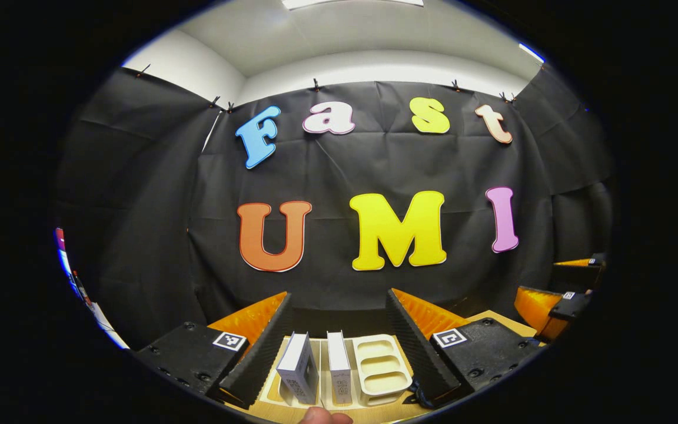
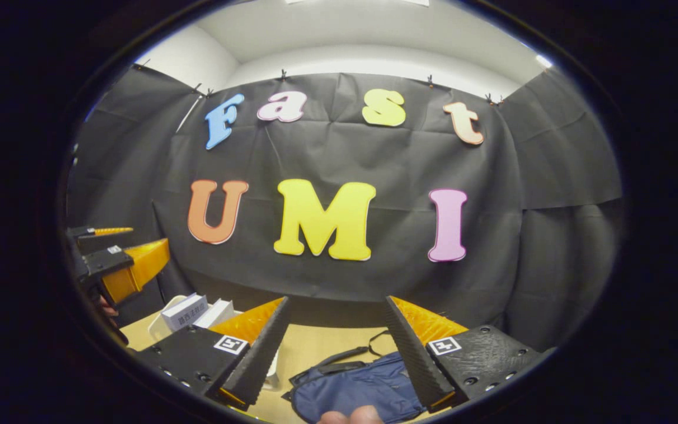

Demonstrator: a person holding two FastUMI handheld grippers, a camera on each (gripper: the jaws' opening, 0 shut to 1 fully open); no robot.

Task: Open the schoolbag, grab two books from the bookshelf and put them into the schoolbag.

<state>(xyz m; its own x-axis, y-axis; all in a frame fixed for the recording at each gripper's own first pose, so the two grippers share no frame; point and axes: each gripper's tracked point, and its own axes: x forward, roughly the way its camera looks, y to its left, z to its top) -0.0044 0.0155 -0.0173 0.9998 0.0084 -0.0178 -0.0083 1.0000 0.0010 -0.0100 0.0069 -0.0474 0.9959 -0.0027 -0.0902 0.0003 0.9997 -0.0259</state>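
On a tan table [image 2: 315,347] under black cloth walls, both grippers [image 1: 339,306] [image 2: 336,309] gape over books [image 1: 298,365] and bag [image 2: 356,388]; labels unreadable.

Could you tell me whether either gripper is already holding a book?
No: in the left gripper view both books stand in the rack, untouched between the left gripper's open fingers.

Pale wooden worktop [image 2: 321,347] underfoot of everything, bare and light brown. Behind it, black cloth wall [image 1: 345,171] hung in creases, pinned by small clips along its upper edge. Above, white ceiling [image 1: 339,35] with a bright light panel [image 1: 351,3].
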